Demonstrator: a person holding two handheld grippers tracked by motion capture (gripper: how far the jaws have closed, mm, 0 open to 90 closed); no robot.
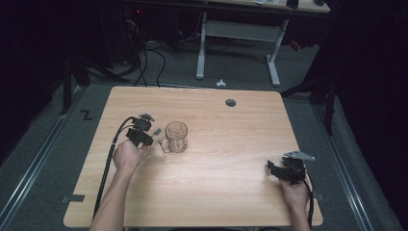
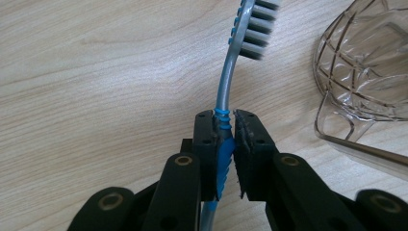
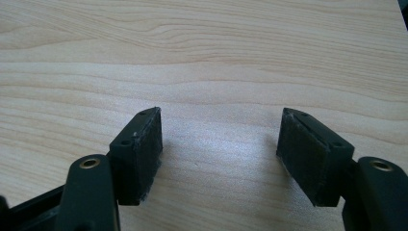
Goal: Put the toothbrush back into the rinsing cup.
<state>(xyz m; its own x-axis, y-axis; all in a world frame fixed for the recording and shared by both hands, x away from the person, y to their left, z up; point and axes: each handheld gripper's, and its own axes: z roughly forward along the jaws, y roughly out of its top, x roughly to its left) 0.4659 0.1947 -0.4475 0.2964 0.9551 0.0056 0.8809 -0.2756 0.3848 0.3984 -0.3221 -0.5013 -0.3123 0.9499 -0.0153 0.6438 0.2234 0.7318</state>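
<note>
The left gripper (image 2: 224,144), just left of the glass mug (image 1: 176,136), has its fingers (image 2: 206,154) clamped on the blue ribbed grip of a toothbrush (image 2: 230,77), whose bristled head points up and away, close to the mug's wall. The toothbrush looks light and slightly springy, with a thin neck, so the ribbed section is the sensible hold. The mug seems rigid, slippery and breakable. Far right of the mug, the right gripper (image 3: 219,159) hovers over the bare wooden surface (image 3: 202,57), fingers wide and empty.
</note>
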